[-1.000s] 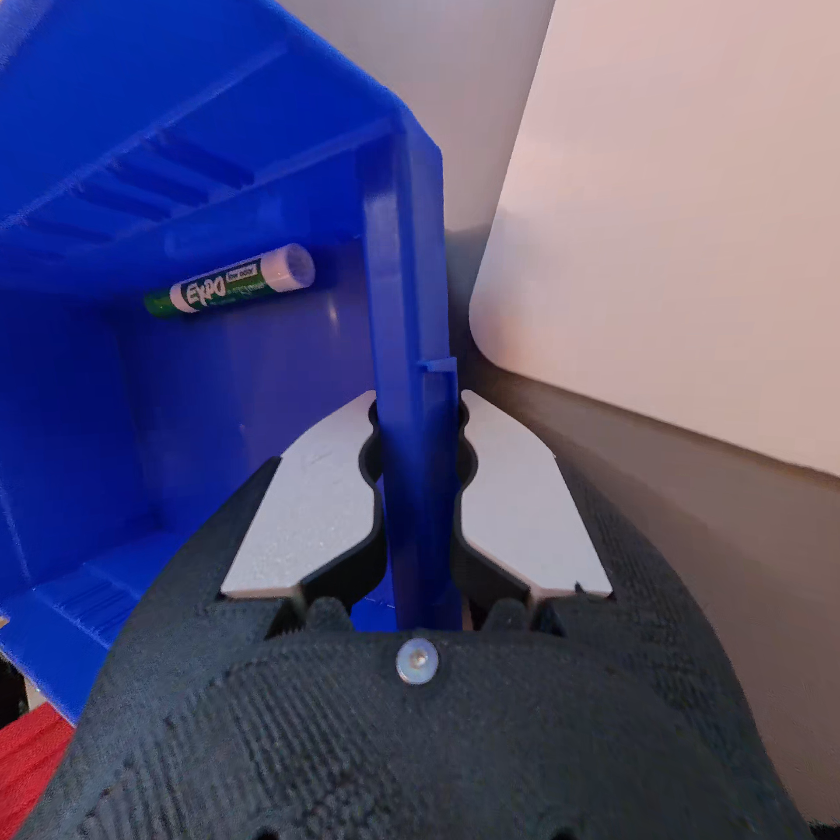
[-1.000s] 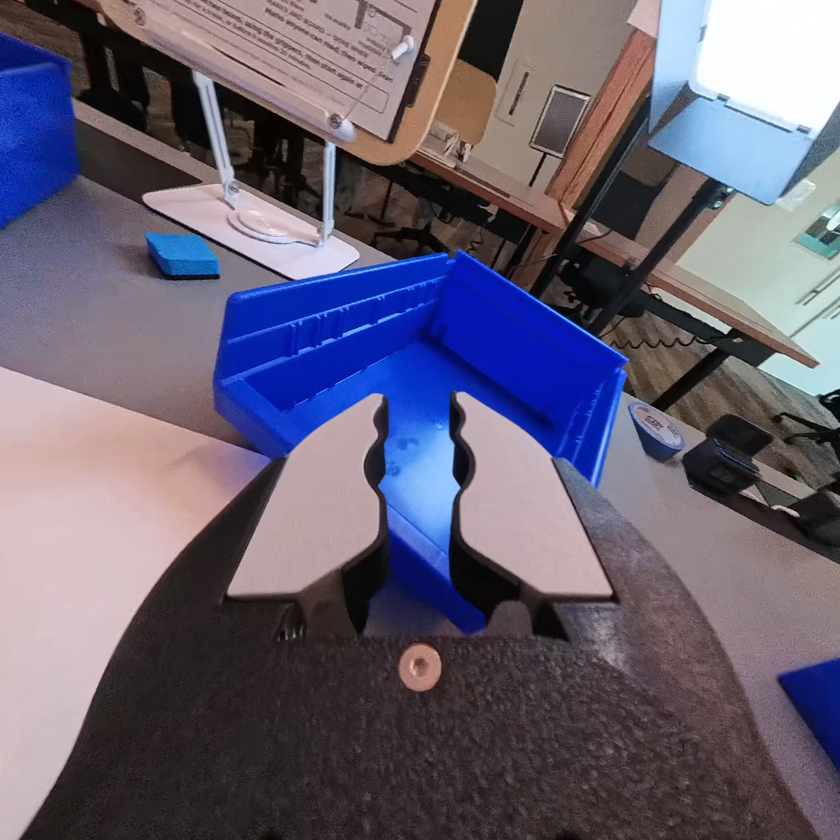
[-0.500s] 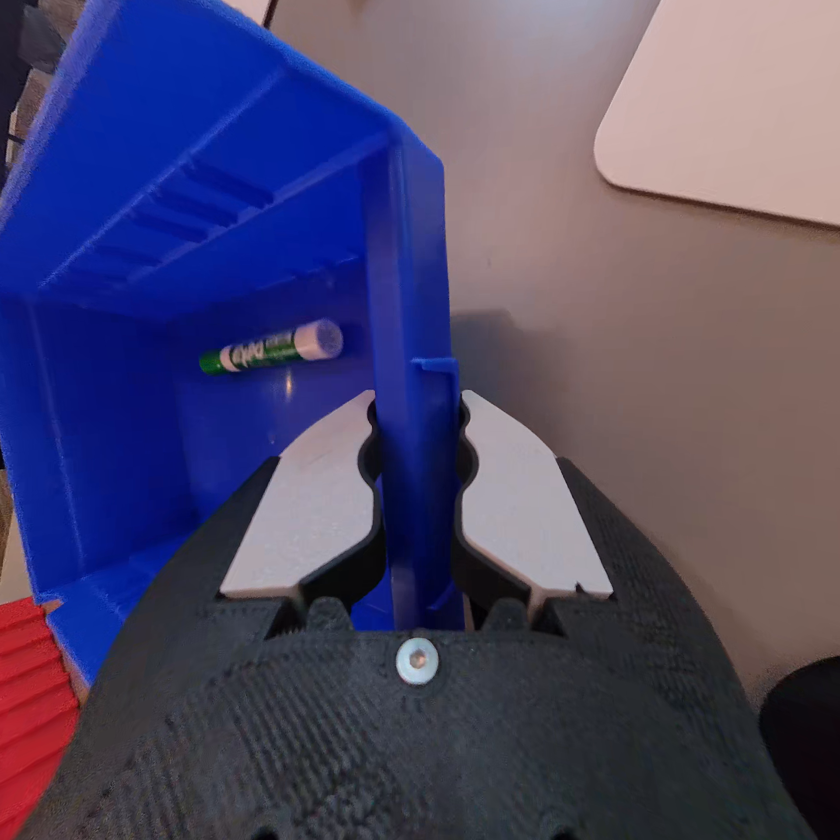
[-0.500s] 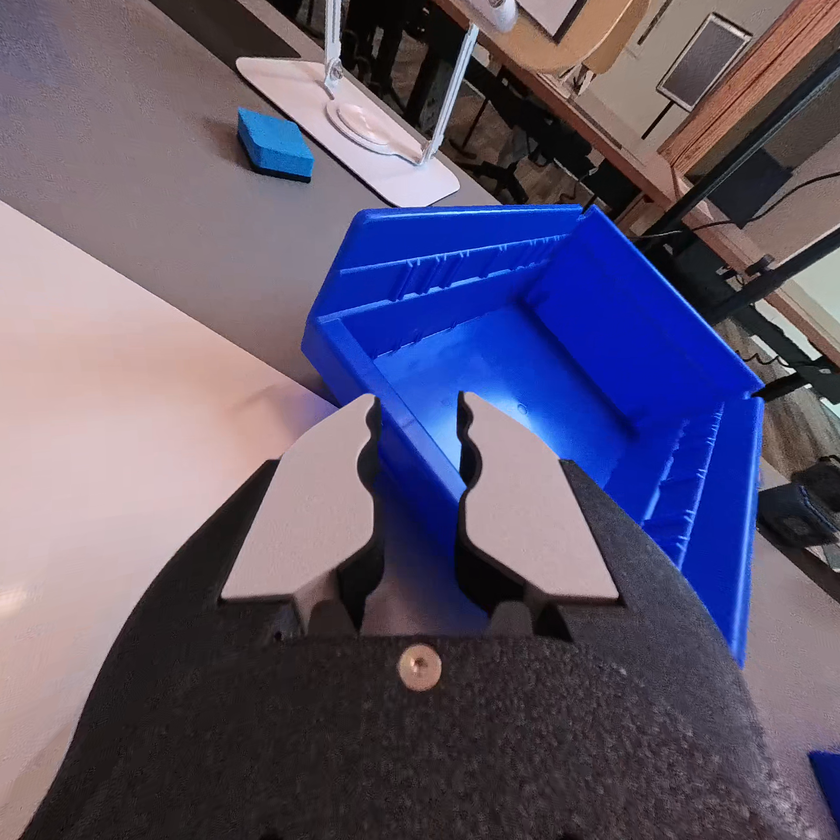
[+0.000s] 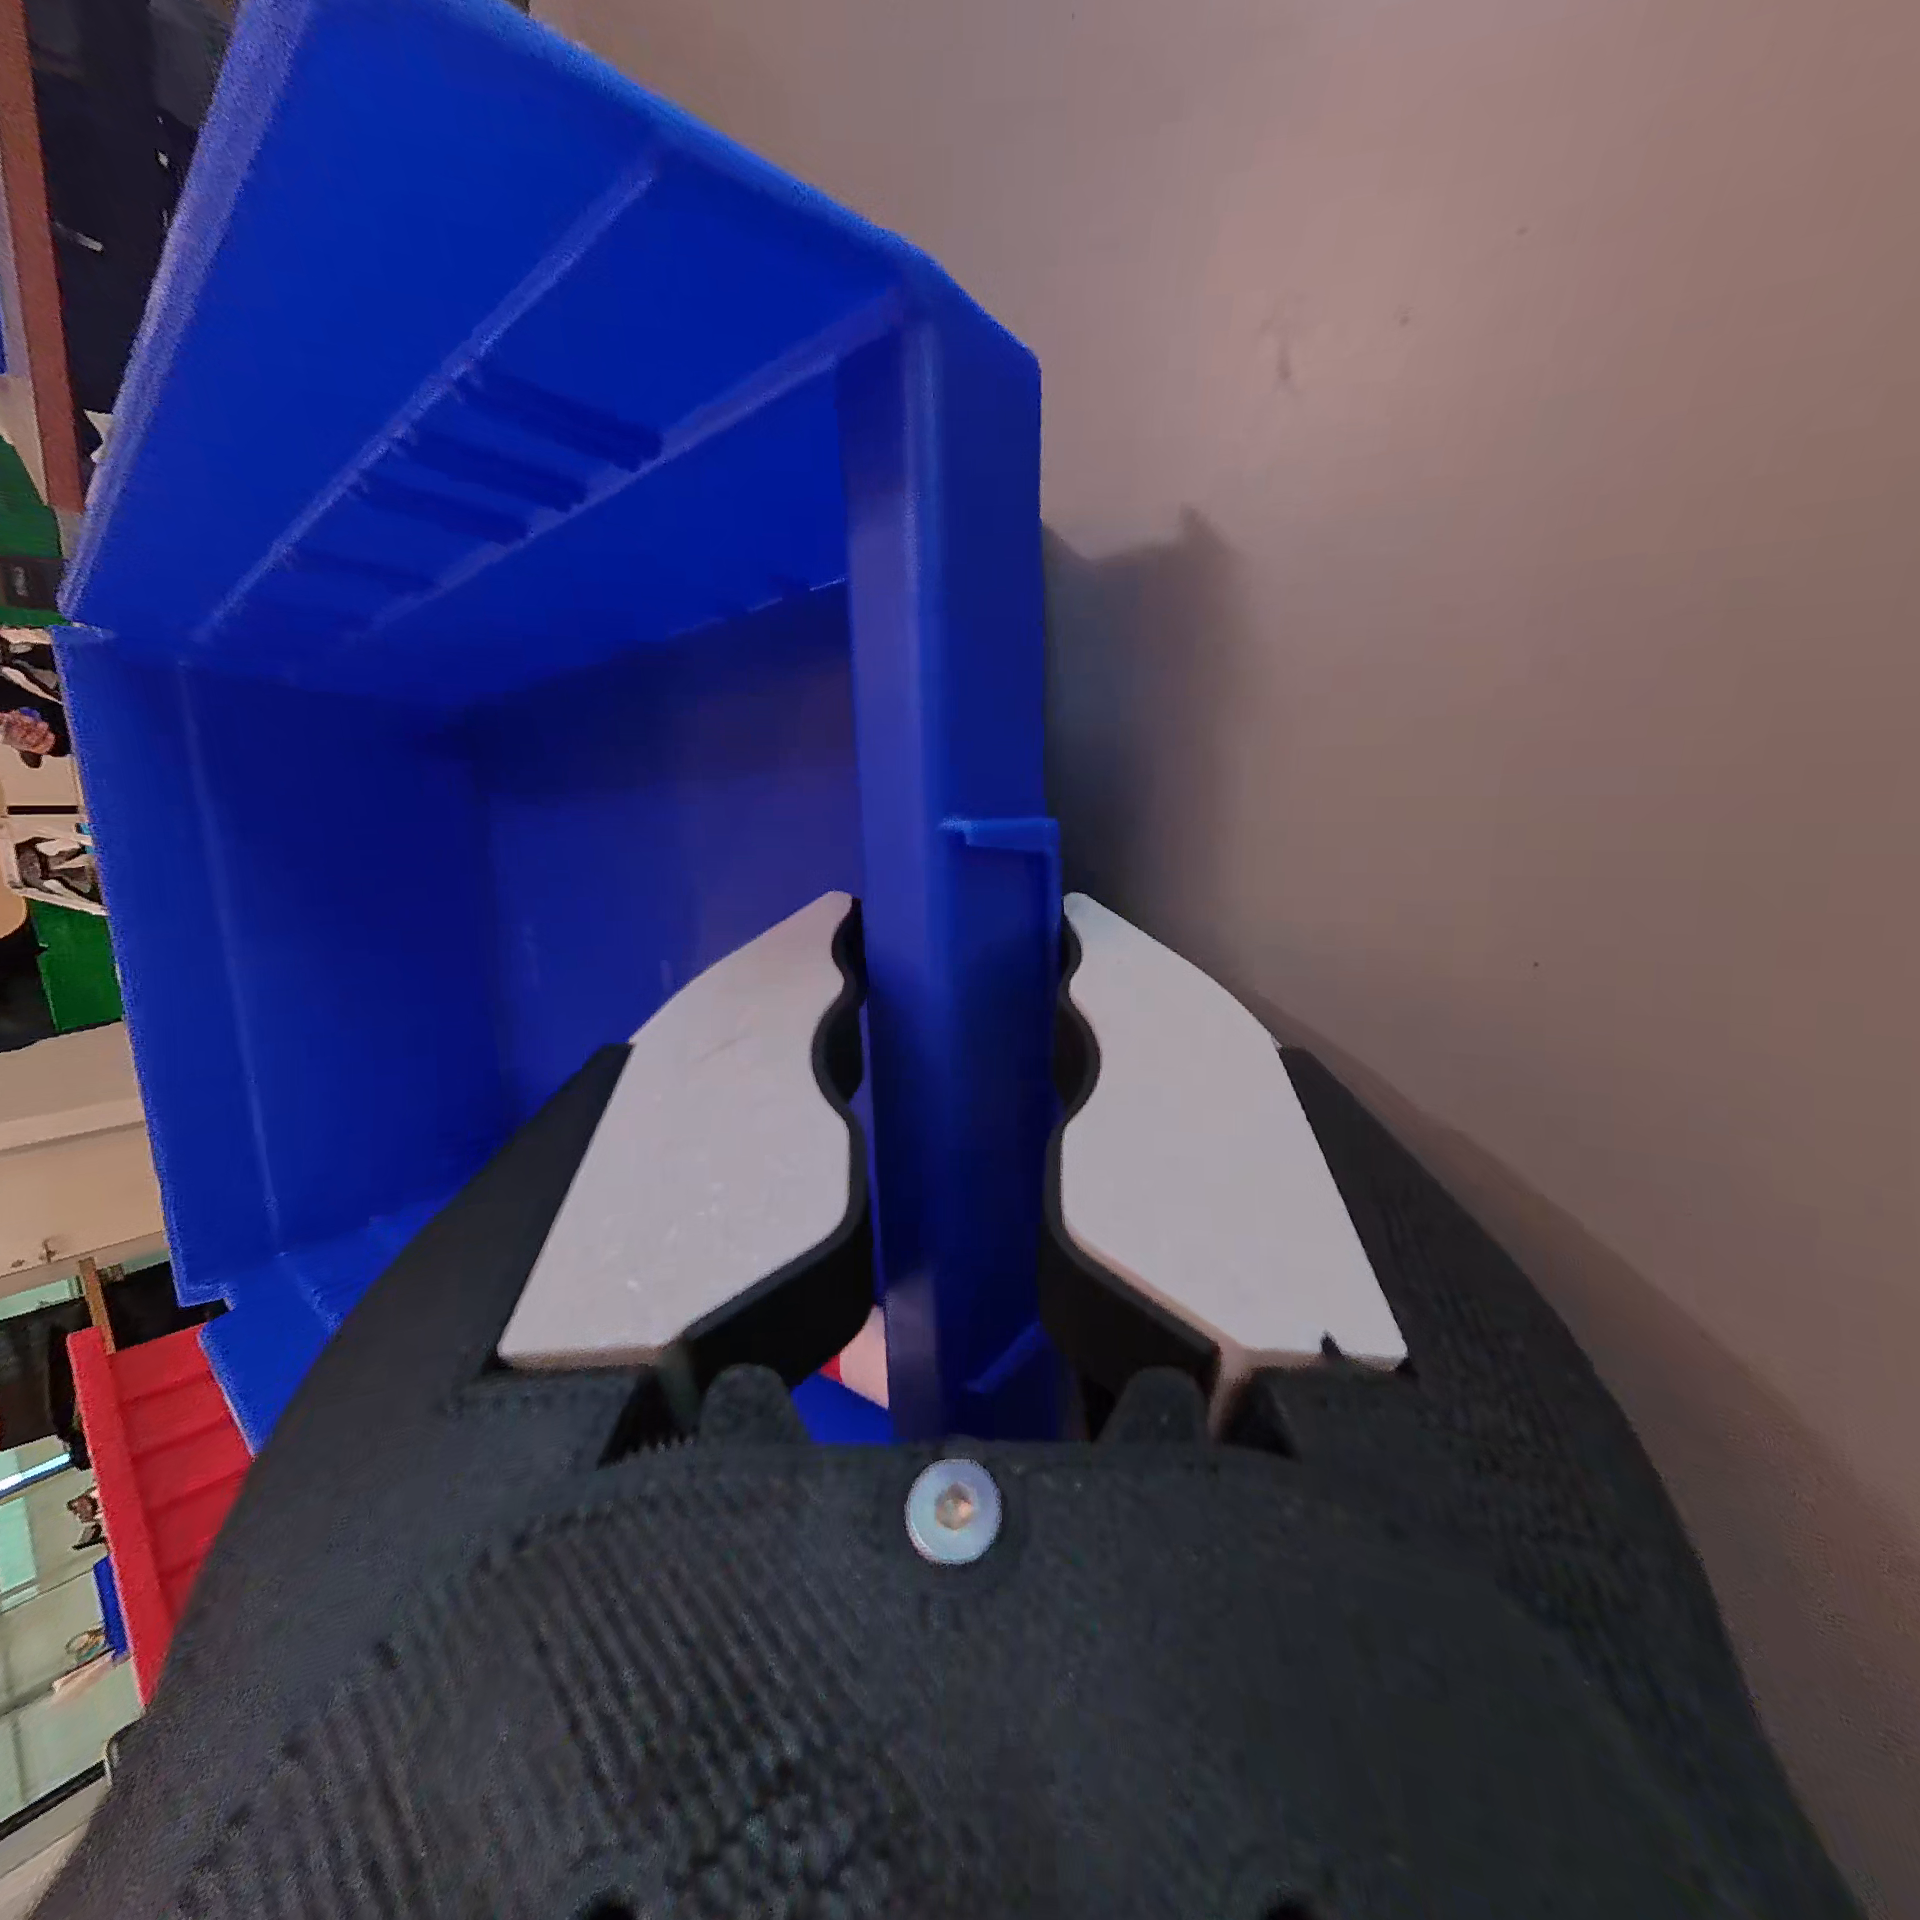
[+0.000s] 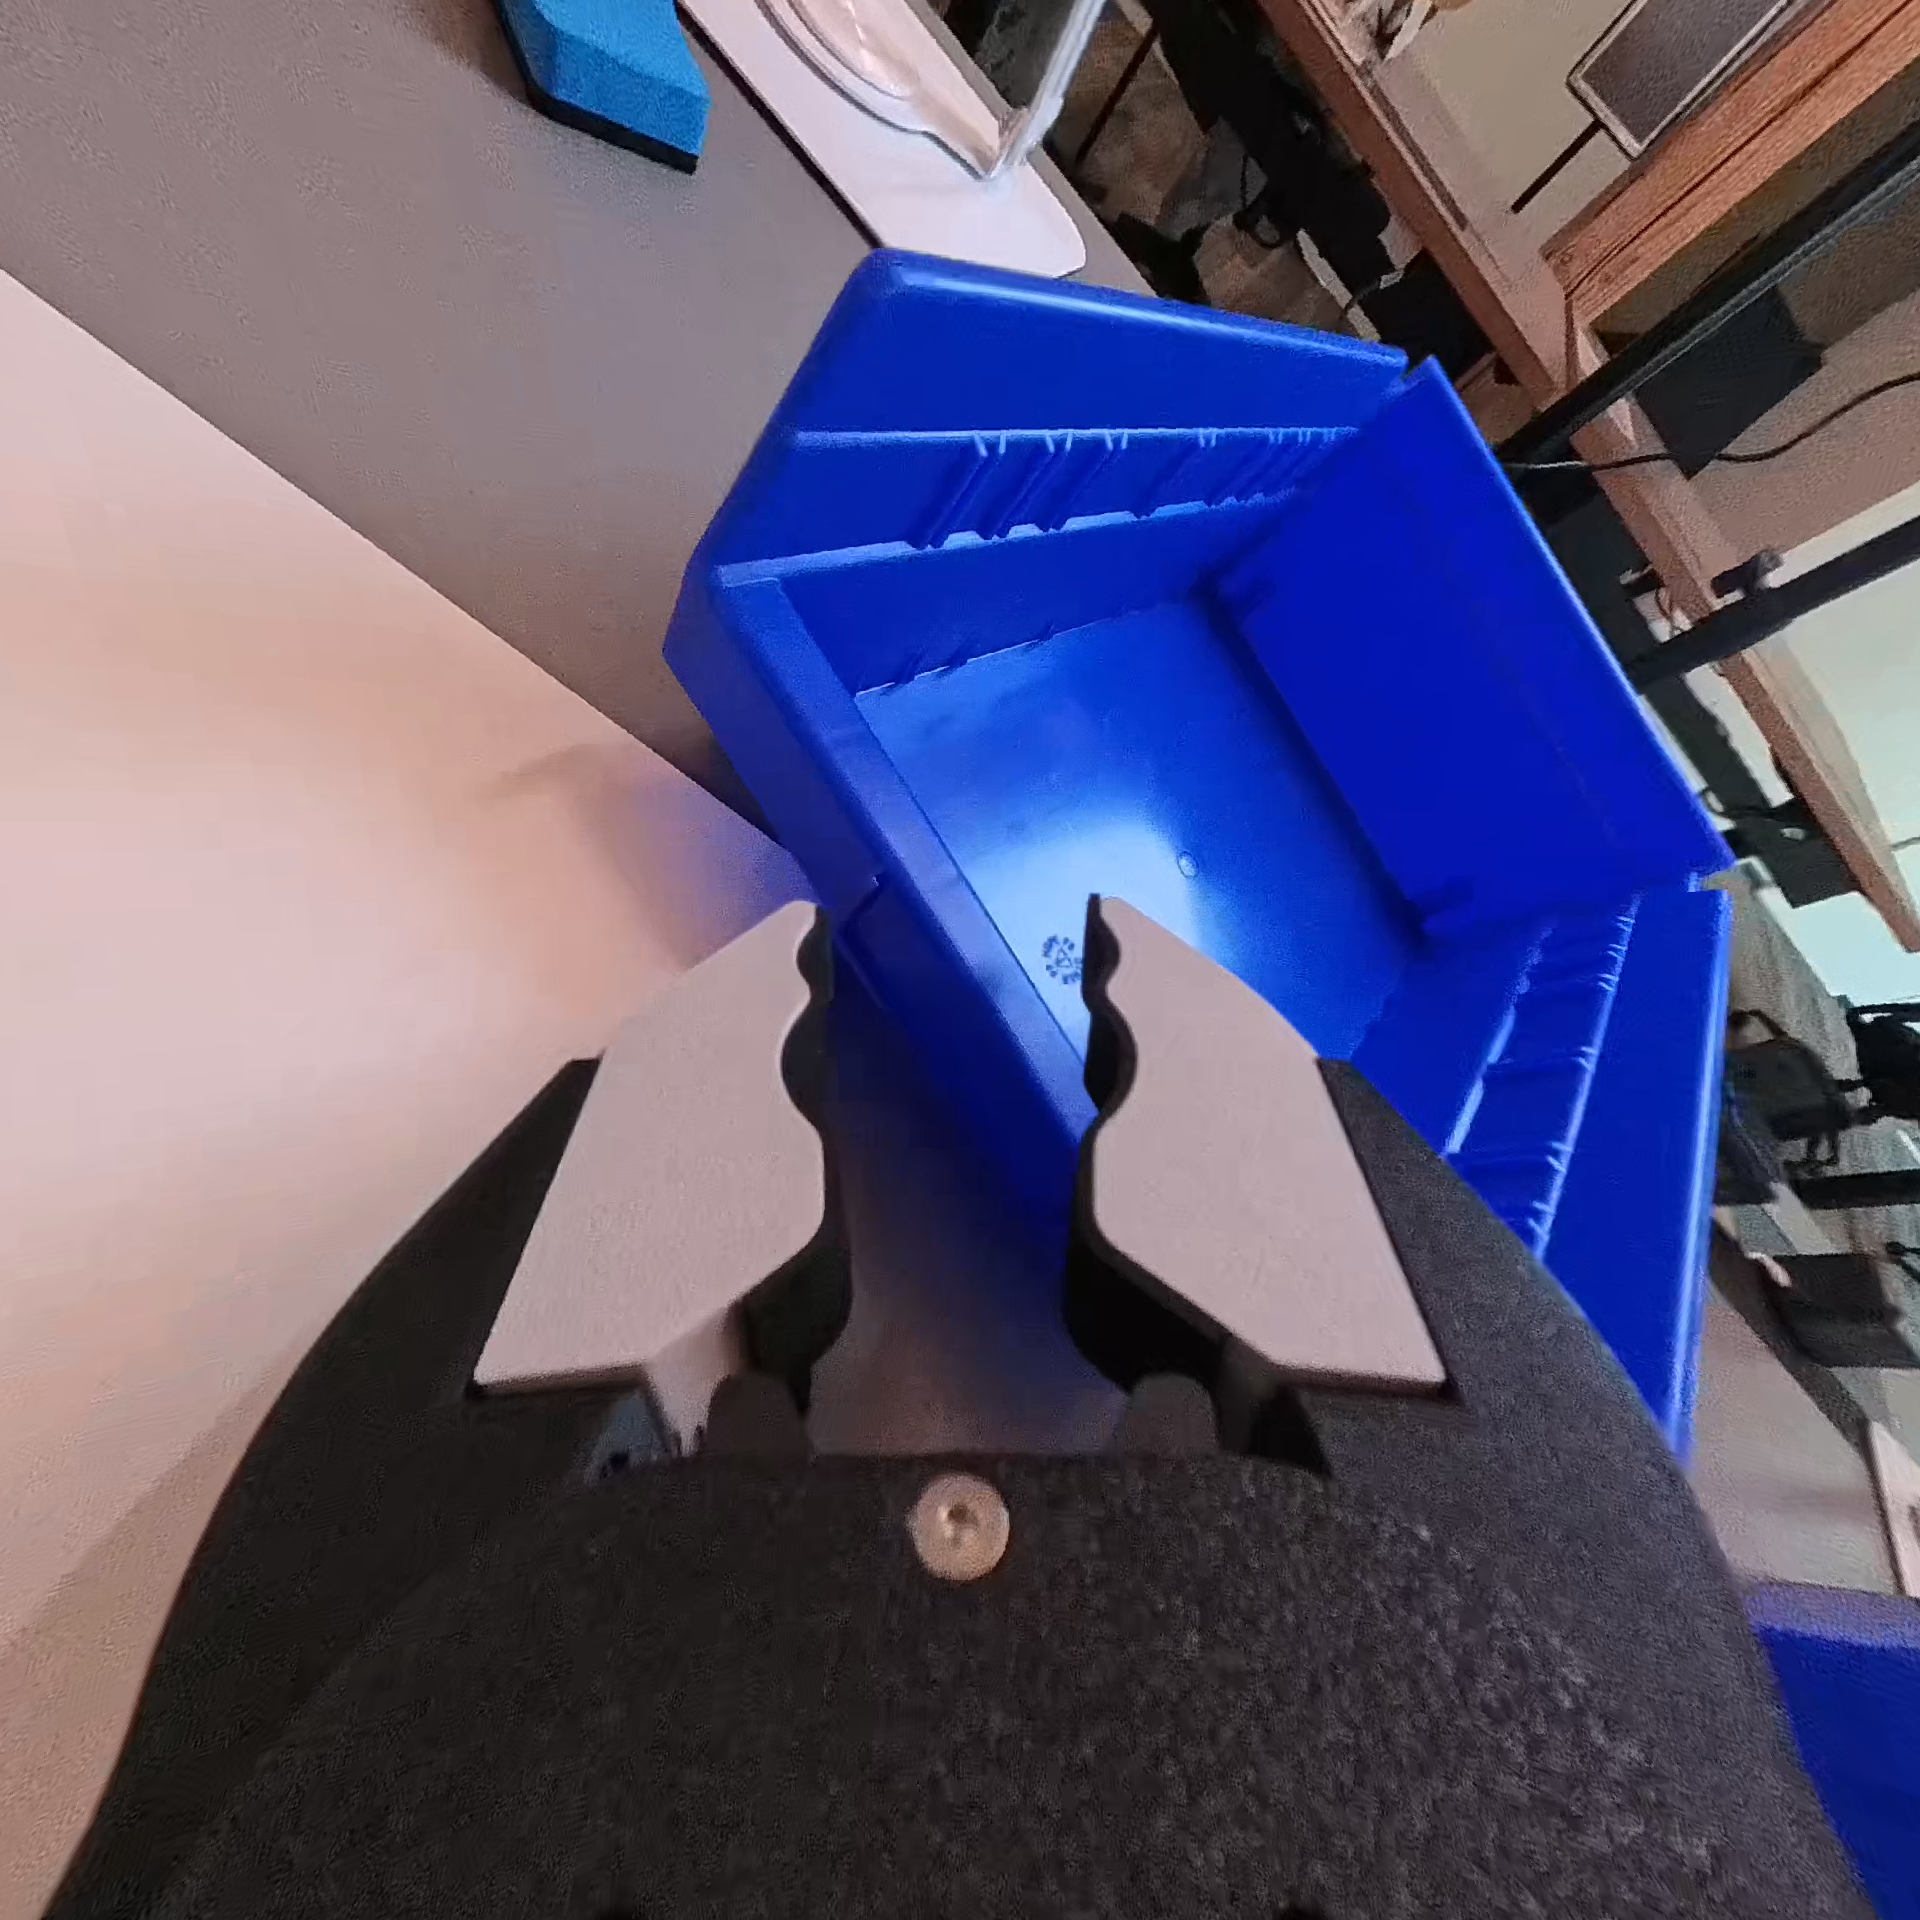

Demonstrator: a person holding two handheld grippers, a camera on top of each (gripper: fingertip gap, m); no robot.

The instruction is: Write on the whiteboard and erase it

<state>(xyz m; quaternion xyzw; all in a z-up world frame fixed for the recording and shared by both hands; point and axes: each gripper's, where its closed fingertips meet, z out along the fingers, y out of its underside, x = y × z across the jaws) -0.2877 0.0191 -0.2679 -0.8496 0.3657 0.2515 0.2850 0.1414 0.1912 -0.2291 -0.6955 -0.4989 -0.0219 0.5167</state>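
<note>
In the left wrist view my left gripper [image 5: 956, 935] is shut on the side wall of a blue bin [image 5: 520, 520], with both pads pressed on the wall. The bin is tilted against the grey table [image 5: 1507, 520], and the inside I can see holds nothing; no marker shows. In the right wrist view my right gripper [image 6: 951, 925] is open, its fingers astride the low front wall of an empty blue bin [image 6: 1195, 779] without clamping it. The whiteboard [image 6: 260, 727] lies flat to the left of that bin. A blue eraser [image 6: 613, 62] lies on the table beyond it.
A white stand base [image 6: 935, 177] sits behind the bin, next to the eraser. A red bin [image 5: 145, 1455] is at the lower left of the left wrist view. Another blue object [image 6: 1839, 1714] is at the right edge. Desks and cables stand past the table's far edge. Left tips to right tips: about 45 centimeters. From the right gripper's tips to the blue eraser [image 6: 613, 62] is close to 25 centimeters.
The left gripper turned with its bin; the green marker that lay inside and the whiteboard are out of its view now. The right gripper moved down to the other bin's front wall and its jaws widened.
</note>
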